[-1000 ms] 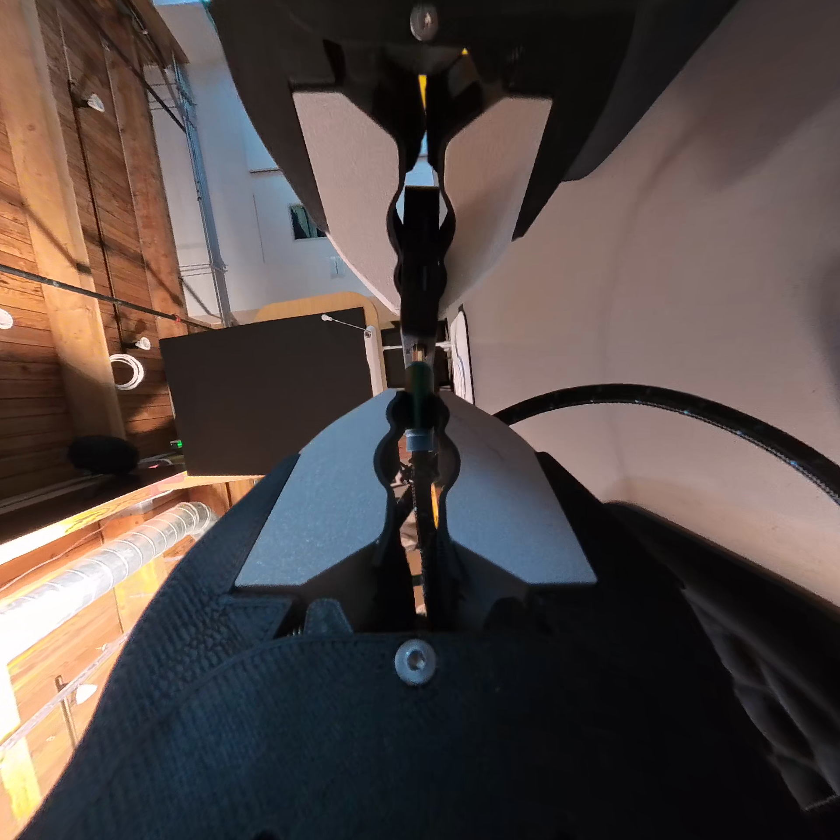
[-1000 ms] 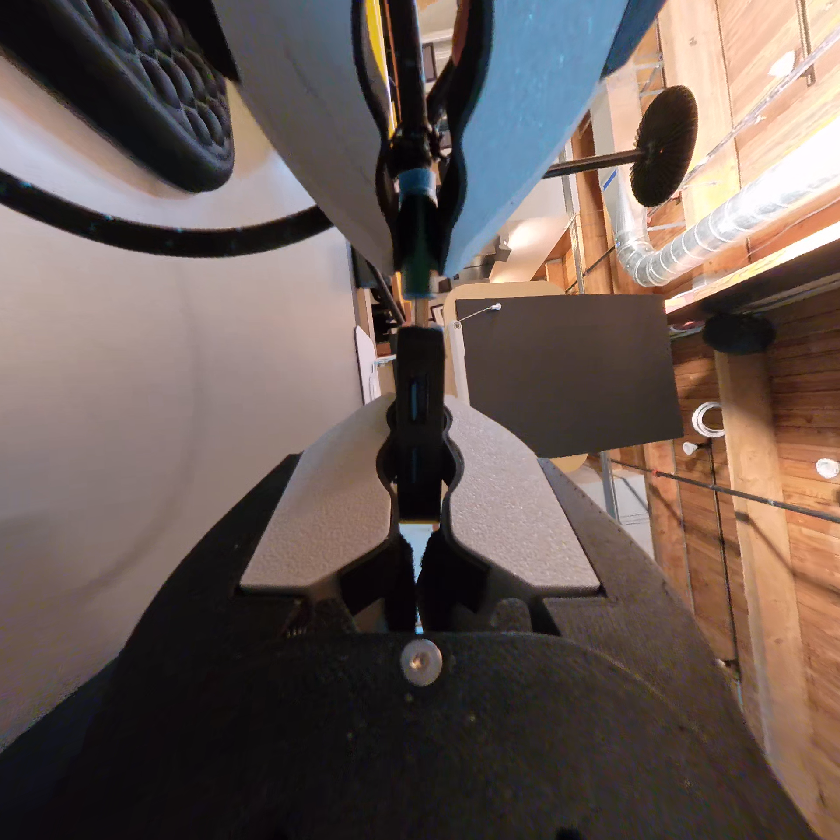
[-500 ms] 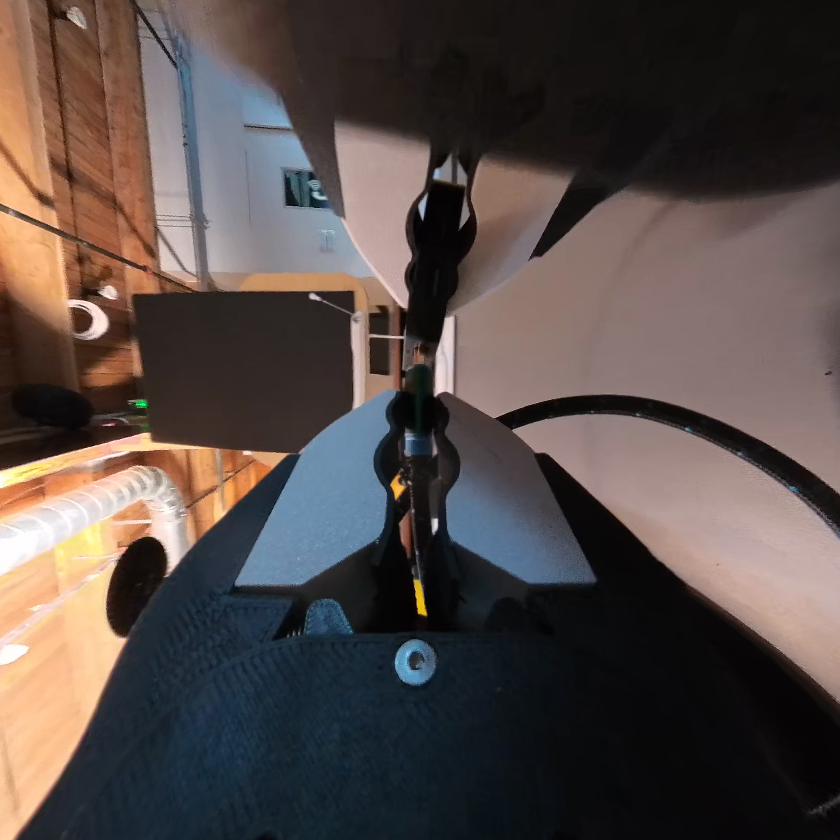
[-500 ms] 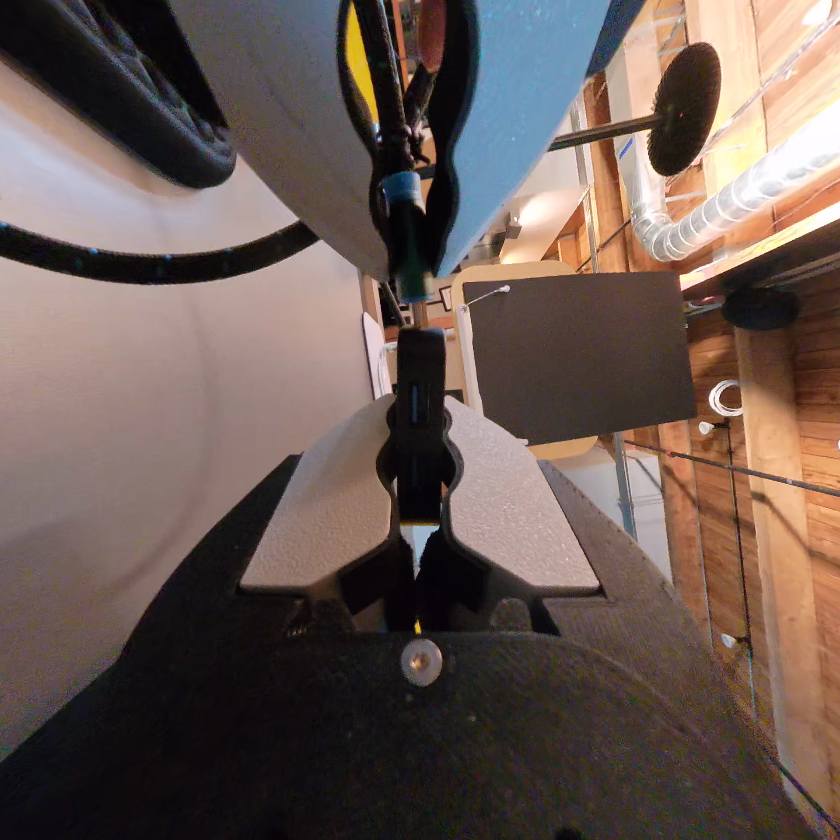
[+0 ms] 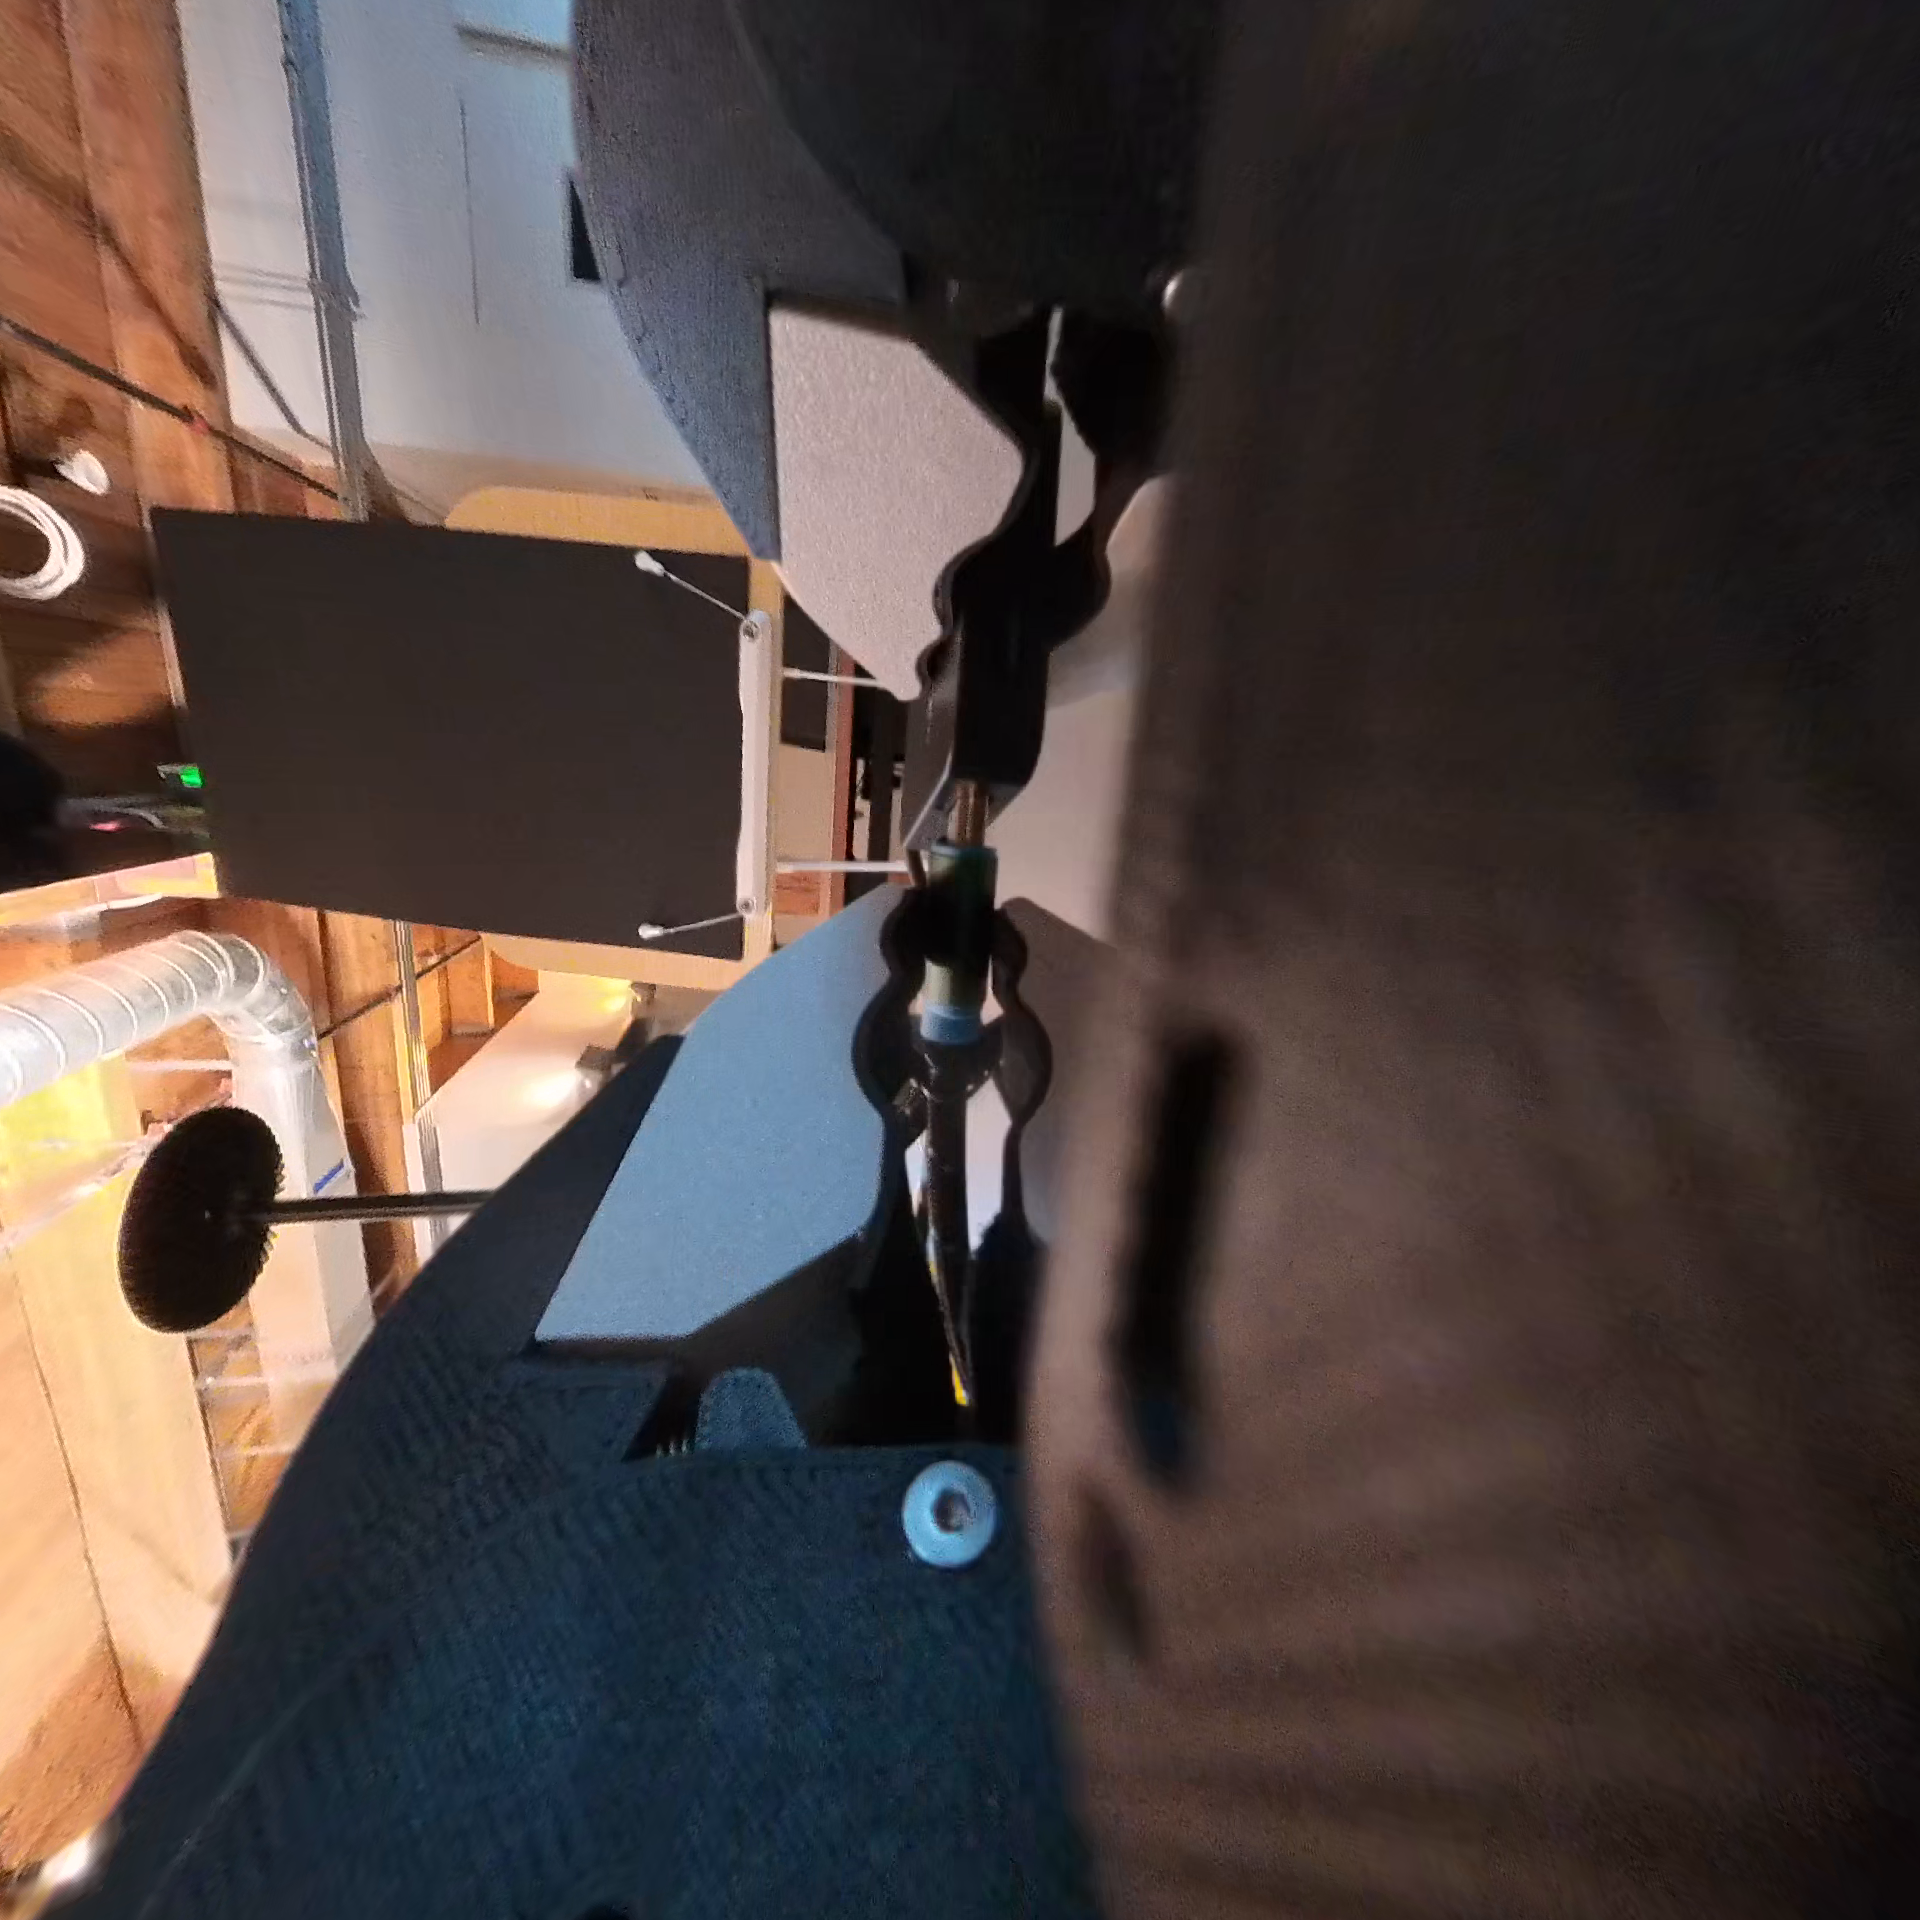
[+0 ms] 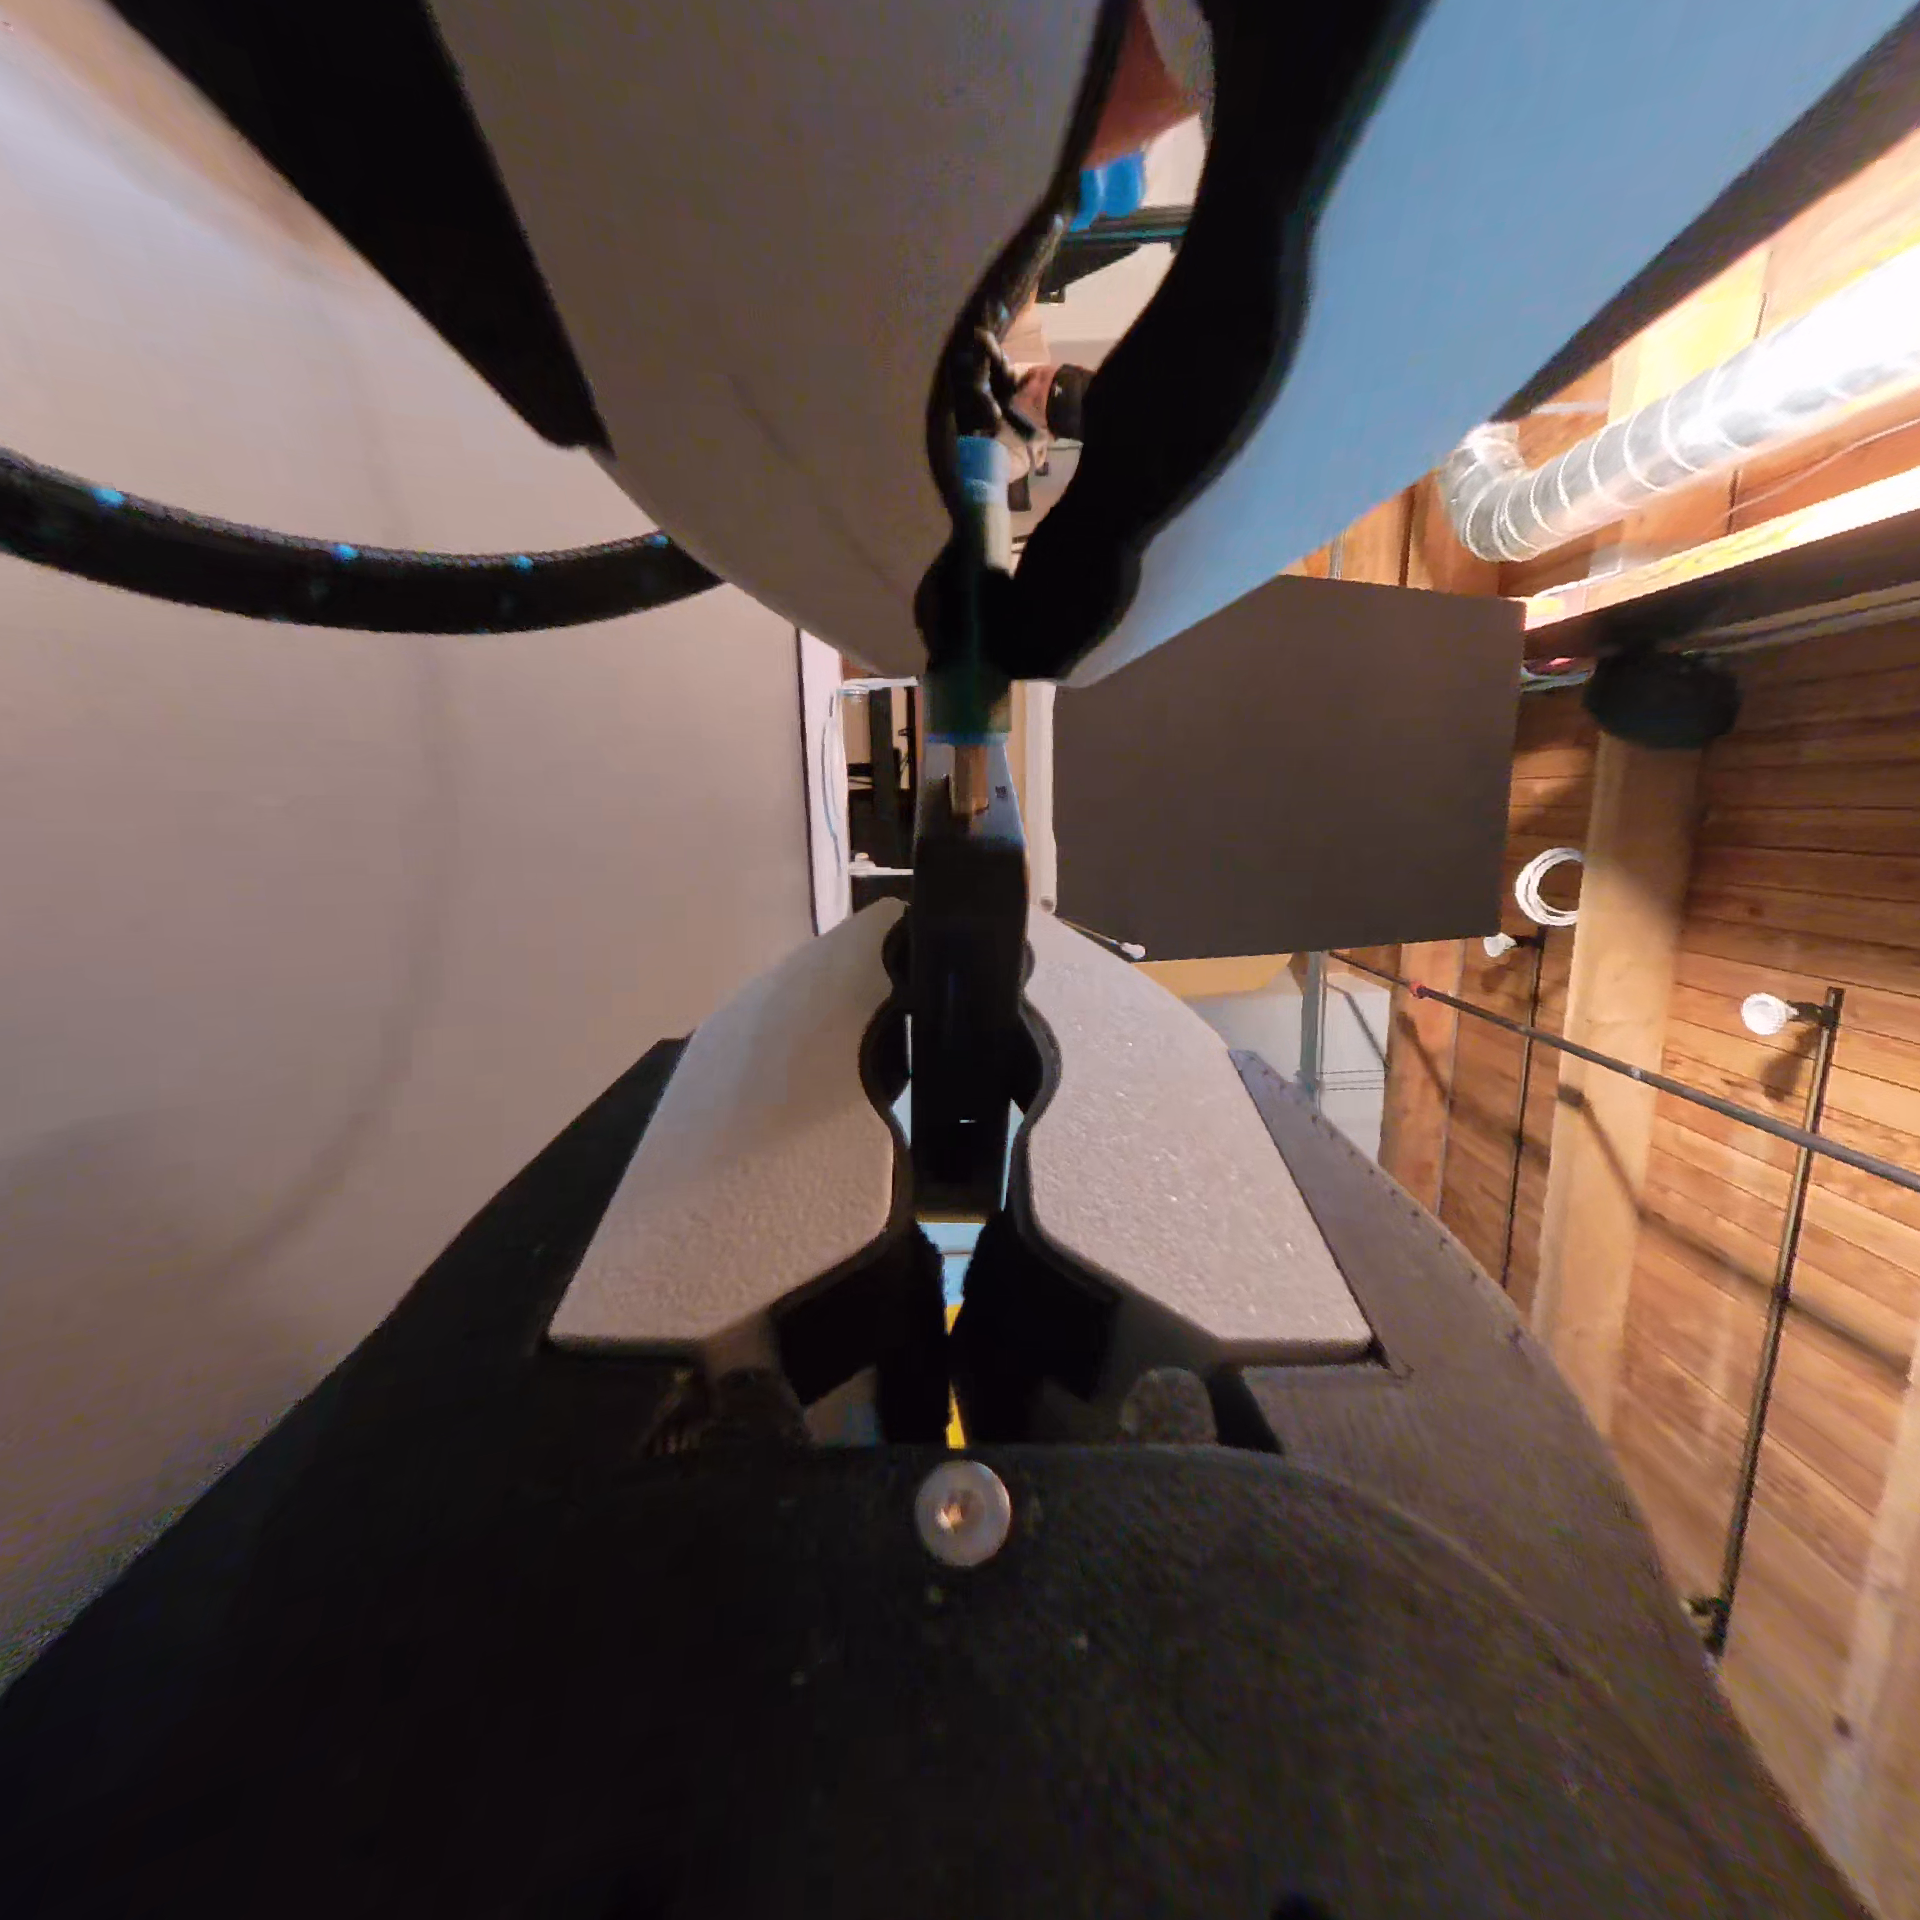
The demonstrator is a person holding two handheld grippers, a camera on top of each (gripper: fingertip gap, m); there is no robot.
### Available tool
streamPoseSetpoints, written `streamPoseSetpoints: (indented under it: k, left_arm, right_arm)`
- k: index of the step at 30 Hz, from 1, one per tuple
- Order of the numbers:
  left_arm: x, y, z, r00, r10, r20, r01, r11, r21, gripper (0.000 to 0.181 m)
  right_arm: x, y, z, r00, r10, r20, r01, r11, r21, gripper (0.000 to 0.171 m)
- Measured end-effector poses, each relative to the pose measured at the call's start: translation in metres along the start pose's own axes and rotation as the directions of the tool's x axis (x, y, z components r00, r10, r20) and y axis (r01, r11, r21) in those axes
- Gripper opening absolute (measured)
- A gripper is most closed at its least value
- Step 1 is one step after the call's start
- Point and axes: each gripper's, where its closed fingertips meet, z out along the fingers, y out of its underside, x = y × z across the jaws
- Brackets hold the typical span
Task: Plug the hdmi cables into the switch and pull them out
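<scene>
The right tool (image 6: 961, 1039) pinches the black switch (image 6: 966, 935); facing it, the left tool (image 5: 951, 997) clamps one green-collared HDMI plug (image 5: 961, 883), its metal tip now seated in the switch's port, closer than a second ago. A blurred brown surface (image 5: 1507, 1039) newly blocks the left view. Beyond hangs one black panel (image 6: 1278, 769).

We look close along each gripper's fingers, the two wrist cameras facing one another nose to nose. Both views share the dark panel (image 5: 457, 727) (image 6: 1278, 769), the ribbed silver duct (image 5: 135, 1018) (image 6: 1662, 436) and the plank wall (image 6: 1766, 1039) behind.
</scene>
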Motion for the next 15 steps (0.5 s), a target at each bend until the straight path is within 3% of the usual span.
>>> streamPoseSetpoints:
  k: [1,15]
  left_arm:
    - [0.0,0.001,0.0,1.0,-0.004,-0.002,0.004,1.0,-0.012,0.013]
    - [0.007,0.002,0.004,0.999,-0.02,-0.031,0.019,0.999,-0.03,0.011]
  right_arm:
    - [0.001,0.0,0.0,1.0,-0.009,-0.005,0.009,1.0,0.005,0.014]
    - [-0.005,-0.009,-0.017,0.993,-0.113,-0.03,0.116,0.965,0.235,0.02]
